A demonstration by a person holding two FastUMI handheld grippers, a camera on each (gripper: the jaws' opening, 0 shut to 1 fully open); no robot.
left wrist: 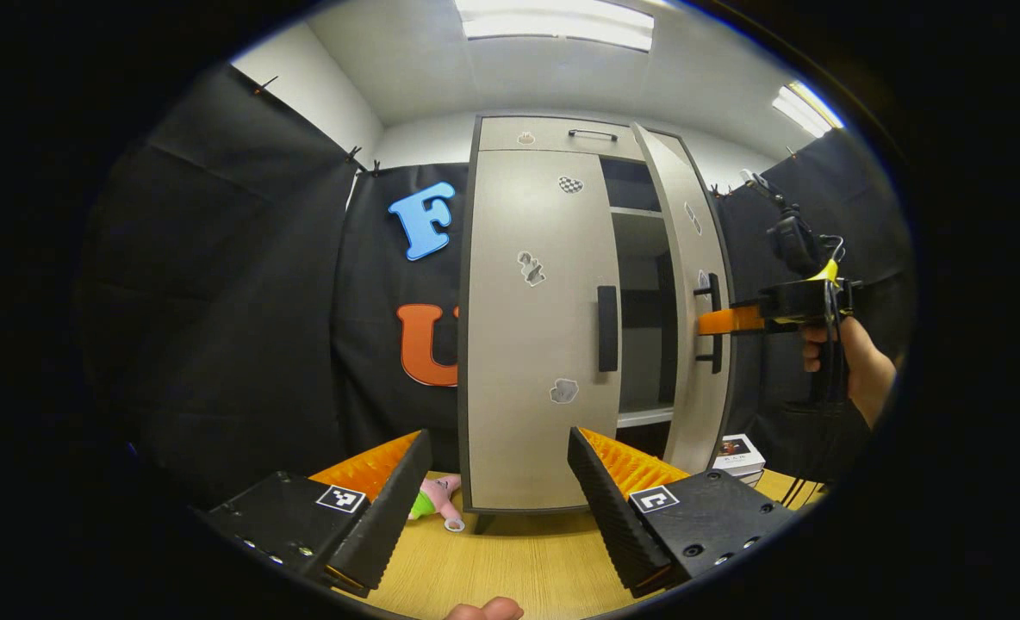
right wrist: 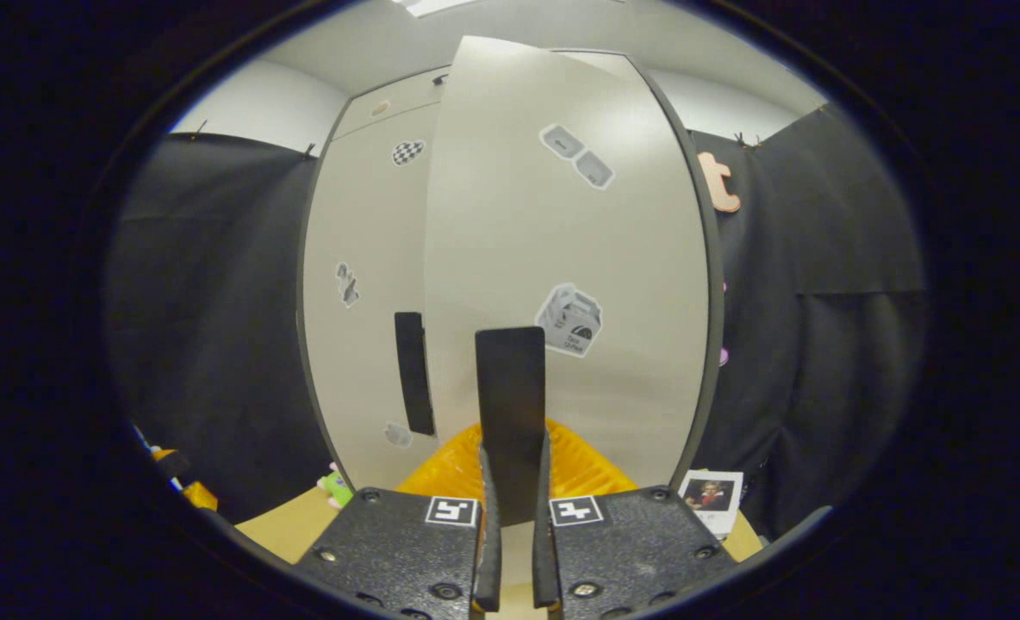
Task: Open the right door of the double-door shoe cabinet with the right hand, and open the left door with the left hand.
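Observation:
The pale double-door shoe cabinet stands on the table ahead. Its left door is closed, with a dark vertical handle. The right door is swung partly outward, and dark shelves show in the gap. My left gripper is open, low in front of the left door and well short of it. In the left gripper view my right gripper, held by a hand, reaches the right door's handle. In the right gripper view my right gripper is shut on that handle.
A pink and green plush toy lies at the cabinet's left foot on the wooden table. A small book with a picture lies to the right of the cabinet. A drawer with a handle tops the cabinet. Black cloth walls close in on both sides.

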